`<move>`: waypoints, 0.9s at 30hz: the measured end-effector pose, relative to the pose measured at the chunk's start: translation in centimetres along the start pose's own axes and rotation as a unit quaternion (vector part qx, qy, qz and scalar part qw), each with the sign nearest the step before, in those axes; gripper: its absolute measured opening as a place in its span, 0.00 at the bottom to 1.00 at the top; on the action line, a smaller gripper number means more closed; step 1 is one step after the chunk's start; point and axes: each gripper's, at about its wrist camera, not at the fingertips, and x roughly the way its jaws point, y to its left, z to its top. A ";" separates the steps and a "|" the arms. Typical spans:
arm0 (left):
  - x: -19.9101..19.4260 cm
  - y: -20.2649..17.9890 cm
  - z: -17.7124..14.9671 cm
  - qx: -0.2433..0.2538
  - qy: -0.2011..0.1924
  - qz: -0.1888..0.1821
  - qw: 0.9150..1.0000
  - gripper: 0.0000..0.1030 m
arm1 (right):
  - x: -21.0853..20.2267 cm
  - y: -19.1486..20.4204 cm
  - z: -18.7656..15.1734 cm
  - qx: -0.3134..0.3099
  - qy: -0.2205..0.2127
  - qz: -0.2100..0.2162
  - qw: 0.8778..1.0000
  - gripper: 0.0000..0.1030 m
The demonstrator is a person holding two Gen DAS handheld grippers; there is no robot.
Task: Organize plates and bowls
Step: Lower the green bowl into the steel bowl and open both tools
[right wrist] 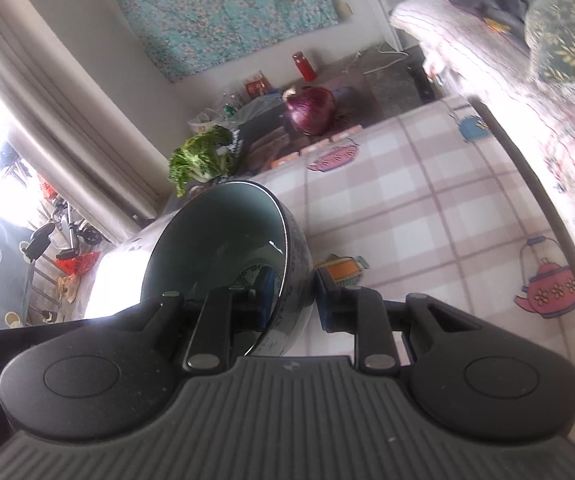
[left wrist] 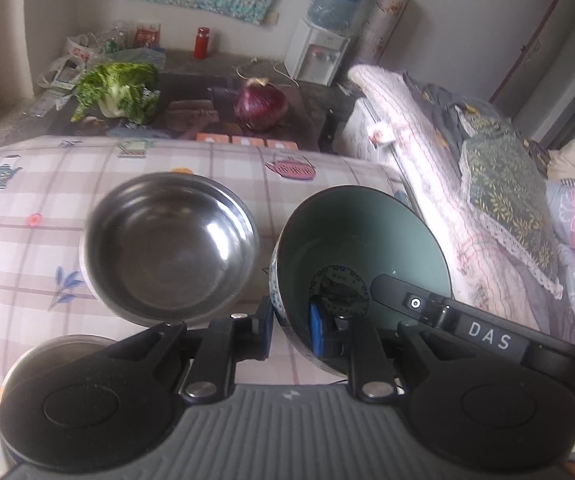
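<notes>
A green ceramic bowl [left wrist: 359, 248] with a patterned outside is held tilted over the checked tablecloth [left wrist: 27, 208]. My left gripper [left wrist: 291, 332] is shut on its near rim, one finger inside and one outside. My right gripper [right wrist: 293, 300] is shut on the rim of the same bowl [right wrist: 215, 240]; its black body [left wrist: 467, 328] reaches into the left wrist view from the right. A steel bowl [left wrist: 171, 244] stands empty on the cloth just left of the green bowl. Another steel dish [left wrist: 59, 352] shows at the lower left, mostly hidden by my left gripper.
Beyond the table's far edge lie a leafy green vegetable [left wrist: 119, 88], a purple cabbage [left wrist: 261, 104], a red bottle [left wrist: 201, 42] and bags. A water dispenser [left wrist: 319, 48] stands at the back. Piled bedding [left wrist: 467, 184] runs along the table's right side.
</notes>
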 end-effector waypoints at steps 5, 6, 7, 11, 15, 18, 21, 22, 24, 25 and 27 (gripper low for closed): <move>-1.7 2.3 0.3 -0.014 -0.016 0.008 1.000 0.19 | 0.3 2.9 0.4 -0.017 0.003 0.011 1.000 0.21; -2.0 2.9 0.4 -0.017 -0.019 0.010 1.000 0.19 | 0.5 3.5 0.4 -0.020 0.004 0.014 1.000 0.21; -2.3 3.5 0.6 -0.020 -0.022 0.012 0.999 0.19 | 0.7 4.2 0.5 -0.023 0.006 0.017 1.000 0.21; -3.1 5.9 1.3 -0.036 -0.032 0.024 0.999 0.19 | 2.1 6.7 0.9 -0.035 0.012 0.031 0.999 0.21; -3.1 8.5 2.1 -0.053 -0.038 0.039 0.997 0.19 | 4.3 9.2 1.1 -0.046 0.025 0.044 0.998 0.21; -2.4 10.2 2.6 -0.062 -0.036 0.049 0.996 0.19 | 6.2 10.5 1.0 -0.049 0.038 0.050 0.997 0.21; -1.3 11.3 3.0 -0.065 -0.027 0.052 0.996 0.19 | 8.1 11.3 0.8 -0.051 0.049 0.048 0.996 0.21; -0.8 11.5 3.1 -0.064 -0.024 0.053 0.996 0.19 | 8.6 11.3 0.8 -0.049 0.052 0.046 0.996 0.21; 0.2 11.9 3.3 -0.062 -0.017 0.051 0.997 0.19 | 9.7 11.1 0.6 -0.047 0.059 0.039 0.996 0.21; 0.9 11.9 3.3 -0.061 -0.013 0.051 0.997 0.19 | 10.1 11.0 0.6 -0.047 0.061 0.035 0.996 0.21; 1.9 12.1 3.3 -0.061 -0.004 0.050 0.997 0.19 | 11.2 10.7 0.5 -0.048 0.066 0.025 0.996 0.21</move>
